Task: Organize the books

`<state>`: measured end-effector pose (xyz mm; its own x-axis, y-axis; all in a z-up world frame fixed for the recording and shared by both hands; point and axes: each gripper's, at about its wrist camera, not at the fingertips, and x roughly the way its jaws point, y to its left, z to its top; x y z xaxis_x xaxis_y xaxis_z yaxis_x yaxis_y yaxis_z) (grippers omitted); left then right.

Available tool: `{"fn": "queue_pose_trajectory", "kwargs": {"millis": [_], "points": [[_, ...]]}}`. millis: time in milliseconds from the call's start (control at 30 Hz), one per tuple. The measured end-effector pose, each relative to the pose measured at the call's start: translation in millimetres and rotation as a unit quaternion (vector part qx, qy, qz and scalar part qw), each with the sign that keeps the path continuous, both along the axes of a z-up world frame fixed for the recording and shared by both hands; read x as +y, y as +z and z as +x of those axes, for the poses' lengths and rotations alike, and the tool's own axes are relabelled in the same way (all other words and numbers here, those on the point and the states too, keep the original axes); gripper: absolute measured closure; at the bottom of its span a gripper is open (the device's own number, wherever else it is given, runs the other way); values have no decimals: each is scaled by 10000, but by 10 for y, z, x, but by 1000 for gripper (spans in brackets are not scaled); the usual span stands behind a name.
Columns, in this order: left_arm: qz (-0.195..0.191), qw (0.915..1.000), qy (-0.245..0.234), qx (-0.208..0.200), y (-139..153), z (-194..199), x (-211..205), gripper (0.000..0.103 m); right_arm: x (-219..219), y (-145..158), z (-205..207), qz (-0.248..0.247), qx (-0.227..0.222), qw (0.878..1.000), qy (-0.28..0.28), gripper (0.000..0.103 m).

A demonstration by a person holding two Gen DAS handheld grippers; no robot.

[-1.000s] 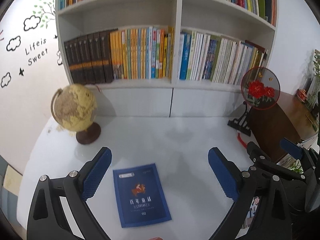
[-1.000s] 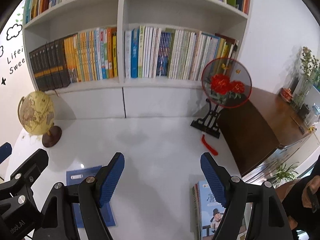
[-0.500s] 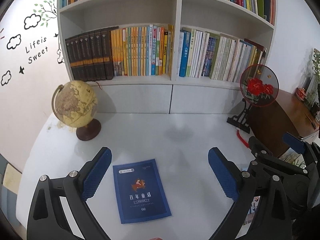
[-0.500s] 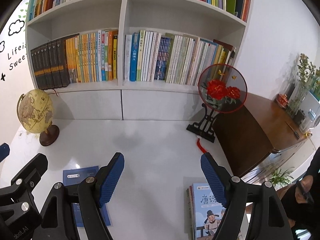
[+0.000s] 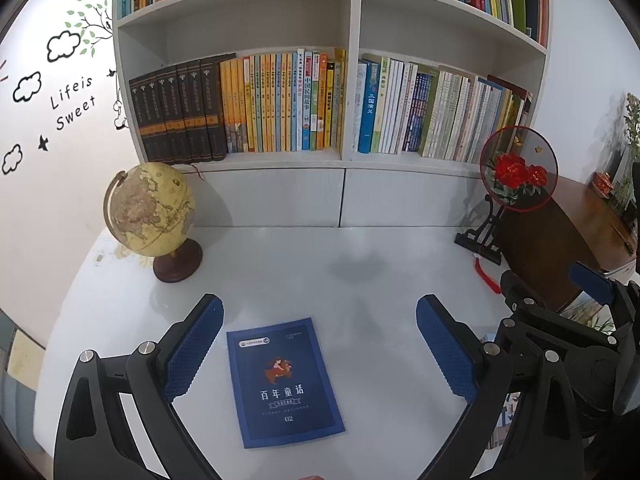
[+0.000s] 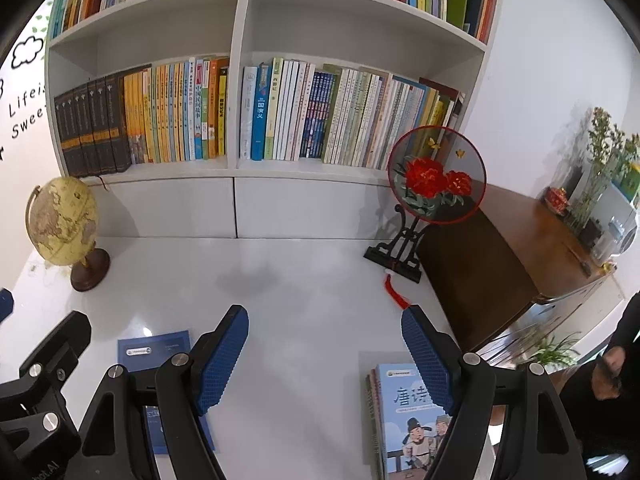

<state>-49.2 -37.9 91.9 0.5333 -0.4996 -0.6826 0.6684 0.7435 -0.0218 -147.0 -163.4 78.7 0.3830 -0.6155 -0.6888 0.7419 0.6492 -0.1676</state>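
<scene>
My left gripper (image 5: 320, 354) gaping wide above a flat dark-blue paperback book (image 5: 284, 382), gripping nothing, my right gripper (image 6: 325, 358) equally wide and empty, beside a stack of pale-blue picture books (image 6: 404, 416) on the glossy white table (image 6: 304, 280)

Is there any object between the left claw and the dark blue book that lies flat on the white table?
Nothing visible. The left claw hangs open above the dark blue book on the white table.

One blue book (image 5: 285, 383), one book stack (image 6: 404, 408); one globe (image 5: 149, 209); one fan (image 6: 437, 176)
</scene>
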Motion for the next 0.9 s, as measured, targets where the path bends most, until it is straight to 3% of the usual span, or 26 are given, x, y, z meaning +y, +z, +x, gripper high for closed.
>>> {"fn": "queue_pose_trajectory", "kwargs": {"millis": [567,733,900], "points": [[222,9992,94,-324,6,-33,-58,6,-30,-54,11,137,-39,9999,-40,26],[558,9942,320,-863,-22,-88,-113,6,-16,-104,45,201,34,9998,16,25],[615,9925,456,-952,-20,-52,-117,7,21,-130,62,236,46,9997,73,25]]}}
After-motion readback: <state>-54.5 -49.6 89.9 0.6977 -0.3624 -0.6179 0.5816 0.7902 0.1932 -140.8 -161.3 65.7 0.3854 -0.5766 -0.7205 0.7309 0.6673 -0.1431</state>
